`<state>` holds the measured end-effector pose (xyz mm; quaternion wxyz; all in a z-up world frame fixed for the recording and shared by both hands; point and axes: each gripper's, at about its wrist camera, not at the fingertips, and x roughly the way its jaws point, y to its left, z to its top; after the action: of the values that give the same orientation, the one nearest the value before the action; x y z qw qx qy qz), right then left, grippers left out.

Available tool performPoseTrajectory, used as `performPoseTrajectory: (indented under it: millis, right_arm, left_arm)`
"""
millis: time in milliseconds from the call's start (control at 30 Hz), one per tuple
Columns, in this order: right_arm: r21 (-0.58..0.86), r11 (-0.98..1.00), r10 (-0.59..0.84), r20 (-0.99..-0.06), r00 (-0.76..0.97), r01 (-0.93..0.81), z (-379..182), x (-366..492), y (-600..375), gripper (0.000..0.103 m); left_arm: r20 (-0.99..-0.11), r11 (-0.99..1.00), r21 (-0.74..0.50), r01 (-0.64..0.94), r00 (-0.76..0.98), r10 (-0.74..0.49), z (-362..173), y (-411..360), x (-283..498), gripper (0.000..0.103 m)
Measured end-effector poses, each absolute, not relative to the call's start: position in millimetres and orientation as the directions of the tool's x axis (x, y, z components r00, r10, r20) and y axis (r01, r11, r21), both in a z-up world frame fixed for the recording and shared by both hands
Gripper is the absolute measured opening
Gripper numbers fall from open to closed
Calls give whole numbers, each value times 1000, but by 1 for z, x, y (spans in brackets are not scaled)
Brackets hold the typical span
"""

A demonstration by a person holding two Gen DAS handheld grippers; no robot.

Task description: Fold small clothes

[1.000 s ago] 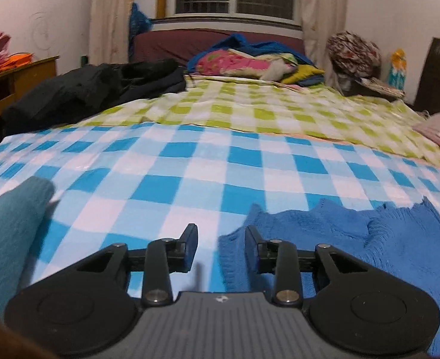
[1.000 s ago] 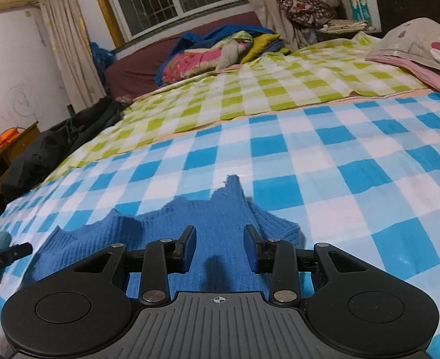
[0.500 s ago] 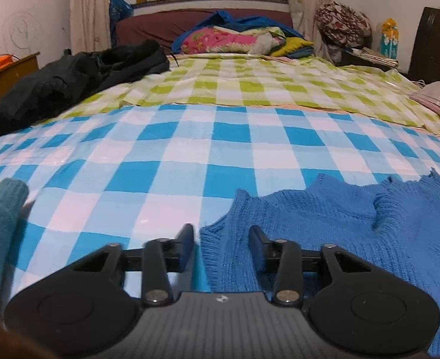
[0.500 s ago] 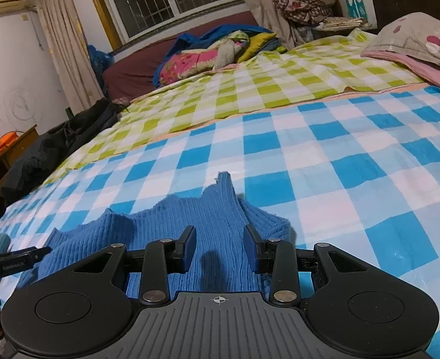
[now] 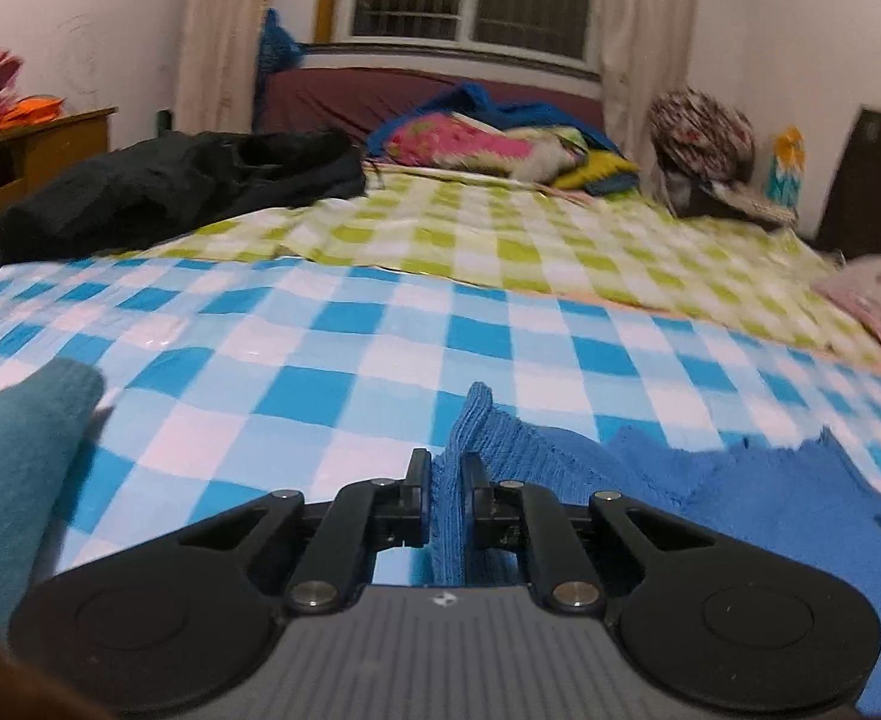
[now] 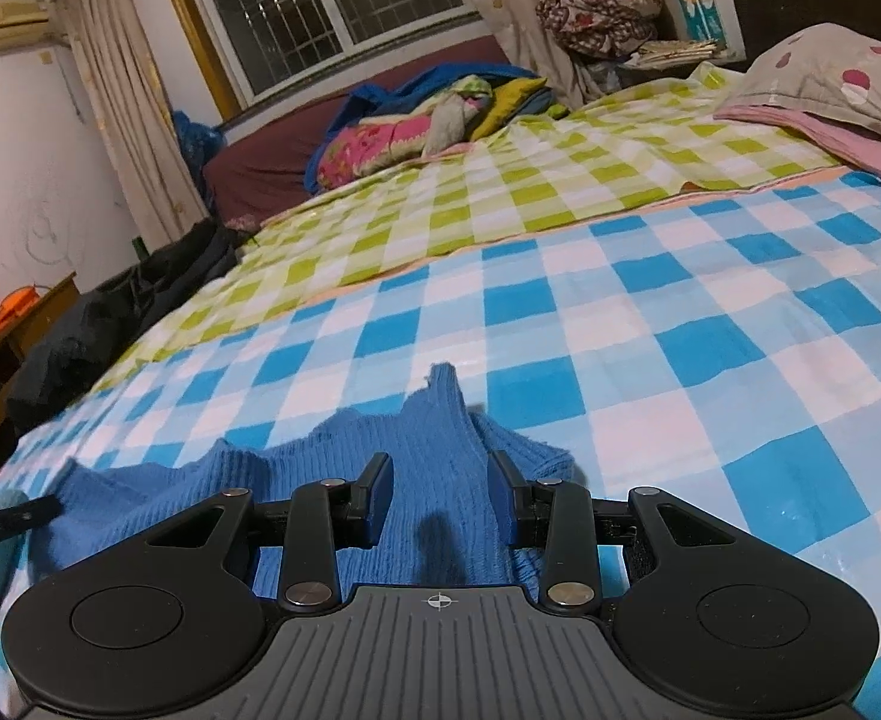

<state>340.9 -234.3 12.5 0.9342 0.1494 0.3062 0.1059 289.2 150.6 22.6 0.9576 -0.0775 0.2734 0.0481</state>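
A blue knitted garment (image 5: 710,480) lies on the blue-and-white checked sheet (image 5: 320,348). My left gripper (image 5: 445,474) is shut on the garment's left edge, which stands up in a fold between the fingers. In the right wrist view the same blue garment (image 6: 320,480) spreads out to the left, with a raised ridge running between the jaws. My right gripper (image 6: 440,474) is open over that ridge, near the garment's right end. The tip of the left gripper (image 6: 8,519) shows at the left edge.
A teal garment (image 5: 14,456) lies at the left. A black coat (image 5: 170,186) and a pile of bedding (image 5: 488,138) lie on the far green checked sheet (image 5: 530,240). A wooden desk (image 5: 32,150) stands left. A pink pillow (image 6: 830,78) lies right.
My left gripper has closed on the blue garment's left edge and the edge now stands up. My right gripper has stayed open over the garment, shifting only slightly.
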Motion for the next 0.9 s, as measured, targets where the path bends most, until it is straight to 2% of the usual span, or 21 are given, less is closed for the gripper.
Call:
performPoseTrajectory:
  millis: [67,200,300,433,467,500,533,600,667,700,733,800,833,900]
  right_arm:
    - [316,944,264,-554,790,-94,9,344,-232,34]
    - [290,955,229,-605,762,-56,-5,352,-233,34]
    - [293,954,240,-594,768,-71,-2,350,-232,34]
    - [259,959,250,-579,776,-116,5,356,-223,35]
    - [256,959,256,-588,767,-124,5,360,-220,40]
    - [254,958,262,-596,759,-131,4,363,-218,47]
    - [245,960,263,-606,751,-138,3,367,-214,48]
    - [220,964,255,-624,738,-147,-1,372,-208,49]
    - [195,969,242,-643,727,-151,-5,375,-203,48]
    - [191,970,242,-650,721,-154,-7,376,-203,47]
    - [190,969,243,-653,717,-156,-7,376,-203,43]
    - [184,971,237,-658,715,-152,-6,376,-205,16]
    - [199,968,248,-655,714,-154,-3,376,-208,8]
    - [245,957,279,-619,735,-157,7,370,-214,6]
  left_arm:
    - [-541,979,-104,-176,836,93,15,154,287,12]
    - [-592,973,-86,-215,797,123,-3,160,290,12]
    - [-571,979,-54,-195,810,131,0,152,287,12]
    - [-548,979,-73,-190,828,120,11,152,287,13]
    - [-541,981,-82,-177,834,105,12,151,287,13]
    - [-540,983,-85,-164,836,93,13,150,289,14]
    - [-540,985,-78,-153,837,87,13,147,290,18]
    - [-558,990,-42,-136,825,90,10,140,297,32]
    - [-588,992,-8,-129,803,100,2,135,305,34]
    - [-601,992,4,-126,792,103,-1,134,307,33]
    - [-606,992,12,-122,788,104,-3,133,308,21]
    - [-597,993,6,-120,796,100,-1,135,305,15]
    - [-585,992,-4,-126,804,100,2,137,302,13]
    - [-544,987,-23,-157,831,119,11,144,295,12]
